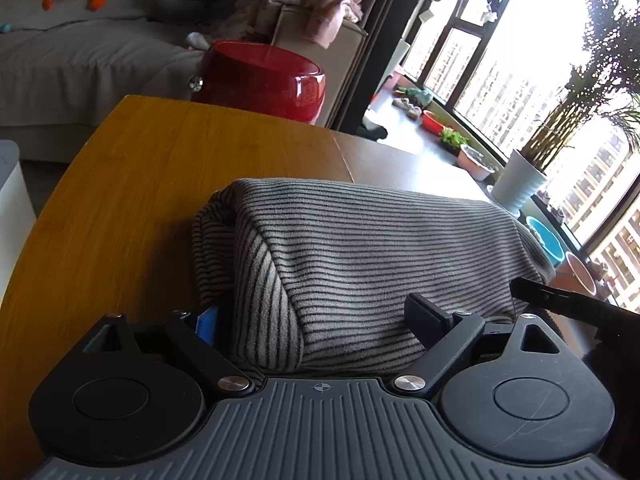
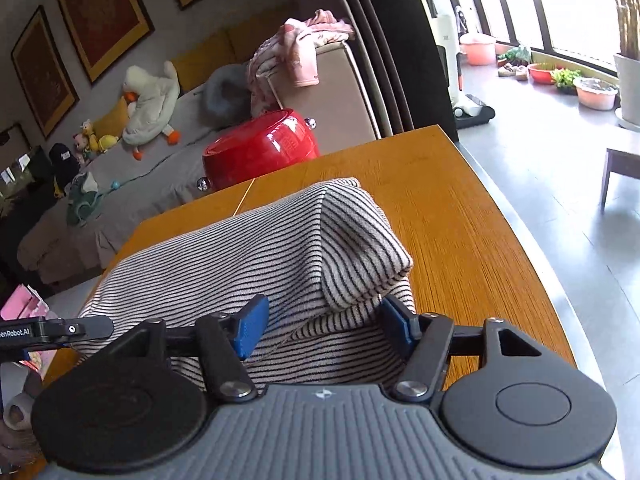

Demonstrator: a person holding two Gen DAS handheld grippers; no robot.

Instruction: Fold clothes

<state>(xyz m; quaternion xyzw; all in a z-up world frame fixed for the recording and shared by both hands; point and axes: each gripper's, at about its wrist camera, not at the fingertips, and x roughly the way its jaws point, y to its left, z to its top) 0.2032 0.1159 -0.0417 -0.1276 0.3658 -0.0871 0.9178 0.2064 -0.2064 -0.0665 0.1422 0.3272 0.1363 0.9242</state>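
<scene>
A soft, ribbed grey knit garment with thin dark stripes (image 1: 360,248) lies folded into a thick, rounded bundle on the glossy wooden counter (image 1: 140,184), its tucked ends bulging at both sides. The left gripper (image 1: 316,320) has its fingers spread wide with the cloth's near edge lying between them, and the right gripper (image 2: 324,320) likewise stands parted around the striped fabric, its blue pads (image 2: 252,326) touching the knit. Beyond the counter sit a shiny red round tub (image 2: 260,148) and a grey-covered sofa (image 1: 80,56).
</scene>
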